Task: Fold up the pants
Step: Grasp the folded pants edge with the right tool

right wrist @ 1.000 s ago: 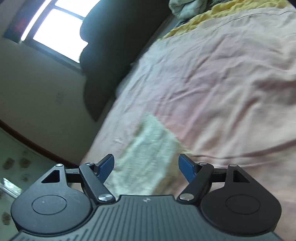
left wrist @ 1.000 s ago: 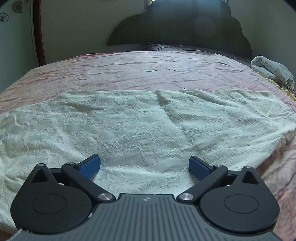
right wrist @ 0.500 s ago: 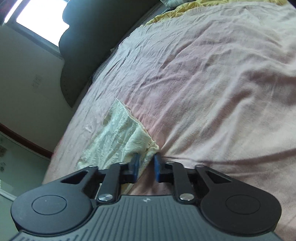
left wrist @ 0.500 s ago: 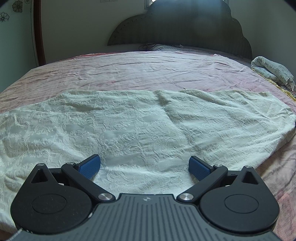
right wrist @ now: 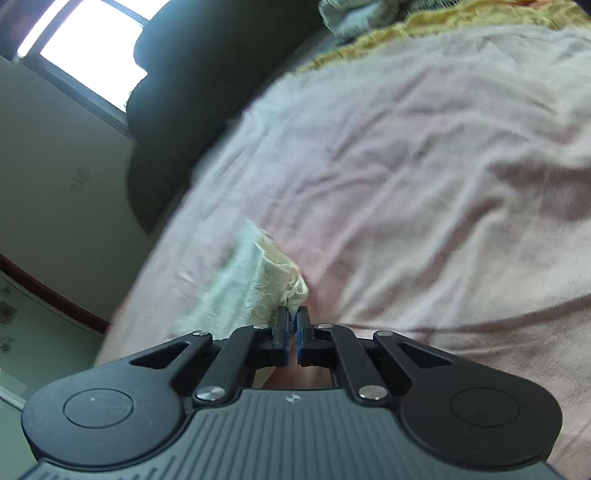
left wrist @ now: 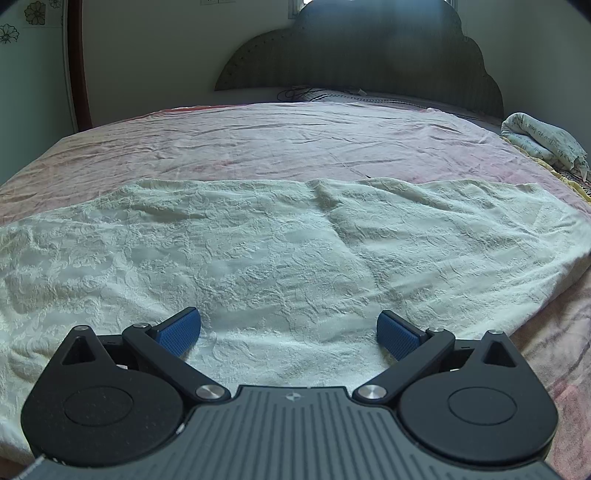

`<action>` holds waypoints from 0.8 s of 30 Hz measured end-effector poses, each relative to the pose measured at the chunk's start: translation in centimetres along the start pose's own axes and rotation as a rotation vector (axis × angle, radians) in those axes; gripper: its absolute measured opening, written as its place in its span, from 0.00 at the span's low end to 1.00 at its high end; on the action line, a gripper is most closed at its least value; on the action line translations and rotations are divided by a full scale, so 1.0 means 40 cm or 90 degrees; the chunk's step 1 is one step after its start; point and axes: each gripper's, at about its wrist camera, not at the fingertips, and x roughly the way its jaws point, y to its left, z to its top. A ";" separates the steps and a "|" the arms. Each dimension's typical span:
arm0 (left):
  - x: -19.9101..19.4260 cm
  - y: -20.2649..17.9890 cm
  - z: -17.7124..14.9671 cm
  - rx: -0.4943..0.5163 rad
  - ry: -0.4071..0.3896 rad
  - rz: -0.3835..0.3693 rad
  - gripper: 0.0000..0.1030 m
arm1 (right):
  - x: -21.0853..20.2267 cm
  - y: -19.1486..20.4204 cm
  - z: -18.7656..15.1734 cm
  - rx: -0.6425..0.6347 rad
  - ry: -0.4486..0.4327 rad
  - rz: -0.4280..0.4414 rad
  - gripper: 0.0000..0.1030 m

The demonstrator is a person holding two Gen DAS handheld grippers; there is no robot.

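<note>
The cream, embossed pants [left wrist: 280,251] lie spread flat across the pink bed sheet [left wrist: 295,140] in the left wrist view. My left gripper [left wrist: 289,330] is open, its blue pads just above the near edge of the pants, holding nothing. In the right wrist view my right gripper [right wrist: 292,322] is shut on a corner of the pants [right wrist: 258,280], and that end is bunched and lifted off the sheet [right wrist: 424,177]. The view is tilted and blurred.
A dark padded headboard [left wrist: 369,48] stands at the far end of the bed. A rolled printed cloth [left wrist: 543,144] lies at the bed's far right, next to a yellow cover [right wrist: 424,33]. A bright window [right wrist: 88,48] is in the wall behind.
My right gripper went from open to shut on the end of the pants and has started to lift it. The left gripper has stayed open and still.
</note>
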 end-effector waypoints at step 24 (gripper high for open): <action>0.002 -0.001 0.001 0.003 0.001 0.003 1.00 | 0.095 0.031 0.041 0.131 0.039 0.116 0.59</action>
